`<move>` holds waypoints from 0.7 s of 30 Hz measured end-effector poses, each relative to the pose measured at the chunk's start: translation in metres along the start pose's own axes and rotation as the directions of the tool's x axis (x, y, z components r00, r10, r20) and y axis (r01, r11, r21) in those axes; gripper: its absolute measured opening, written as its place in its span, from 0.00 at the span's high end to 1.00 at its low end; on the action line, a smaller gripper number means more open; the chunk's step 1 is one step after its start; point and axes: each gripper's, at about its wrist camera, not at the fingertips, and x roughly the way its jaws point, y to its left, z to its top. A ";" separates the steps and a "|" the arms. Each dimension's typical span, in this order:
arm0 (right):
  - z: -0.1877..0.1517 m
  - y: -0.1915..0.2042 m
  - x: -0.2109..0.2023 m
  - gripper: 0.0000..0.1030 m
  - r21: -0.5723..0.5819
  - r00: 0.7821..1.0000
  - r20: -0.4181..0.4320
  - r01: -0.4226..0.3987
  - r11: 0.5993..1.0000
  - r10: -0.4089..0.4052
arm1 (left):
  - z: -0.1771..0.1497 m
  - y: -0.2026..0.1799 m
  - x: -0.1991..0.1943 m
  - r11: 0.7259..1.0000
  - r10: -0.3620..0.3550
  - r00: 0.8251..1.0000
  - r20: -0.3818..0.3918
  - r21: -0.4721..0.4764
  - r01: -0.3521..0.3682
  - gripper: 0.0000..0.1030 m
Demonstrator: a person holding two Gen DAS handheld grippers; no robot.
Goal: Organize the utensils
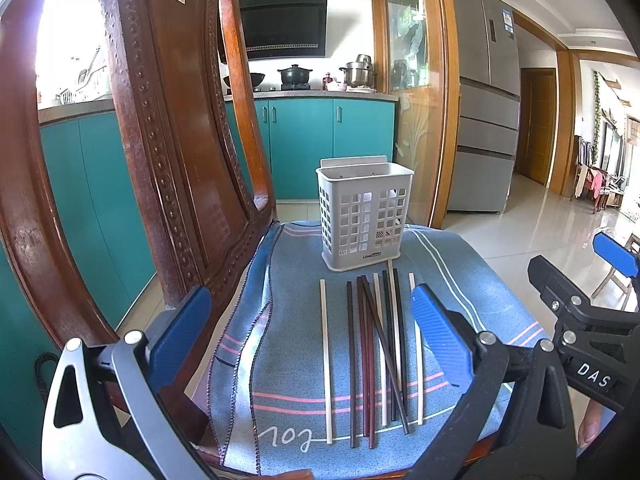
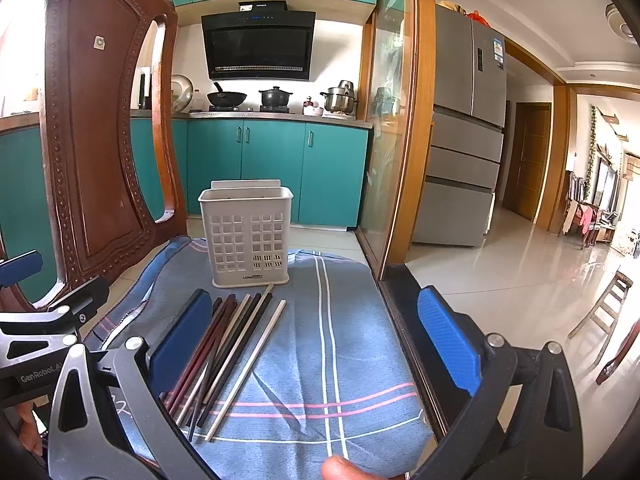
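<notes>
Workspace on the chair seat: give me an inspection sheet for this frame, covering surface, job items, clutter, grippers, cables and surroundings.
Surface: blue striped cloth spread over a wooden chair seat, wrinkled at its left edge.
Job's things: loose chopsticks, white, black and dark red, lie side by side on the cloth, some crossing; the white slotted utensil holder stands upright just beyond their far tips, and no chopsticks show in it.
Clutter: nothing seen on the cloth.
Grippers: left gripper open over the chopsticks; right gripper open, holding nothing.
Cables: a thin dark cord lies at the cloth's left edge.
Surroundings: teal kitchen cabinets, range hood, pots on the stove, refrigerator, glossy tiled floor.
</notes>
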 end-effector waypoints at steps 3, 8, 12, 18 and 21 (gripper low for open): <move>0.000 -0.001 0.001 0.03 0.005 1.000 0.000 0.001 1.000 -0.001 | 0.000 0.000 0.001 1.000 0.002 1.000 -0.003 0.000 -0.002 0.03; 0.000 -0.002 0.000 0.03 0.002 1.000 0.001 0.003 1.000 -0.003 | 0.000 0.000 0.001 1.000 0.002 1.000 -0.002 0.000 -0.002 0.03; -0.001 -0.003 0.001 0.03 0.005 1.000 0.000 0.005 1.000 -0.005 | 0.000 0.000 0.002 1.000 0.003 1.000 -0.003 0.000 -0.003 0.03; -0.002 -0.003 0.001 0.03 0.005 1.000 -0.005 0.006 1.000 -0.006 | 0.000 0.000 0.001 1.000 0.002 1.000 -0.002 -0.001 -0.002 0.03; -0.002 -0.003 0.000 0.03 0.005 1.000 -0.003 0.007 1.000 -0.007 | 0.000 0.000 0.001 1.000 0.003 1.000 -0.003 0.000 -0.003 0.03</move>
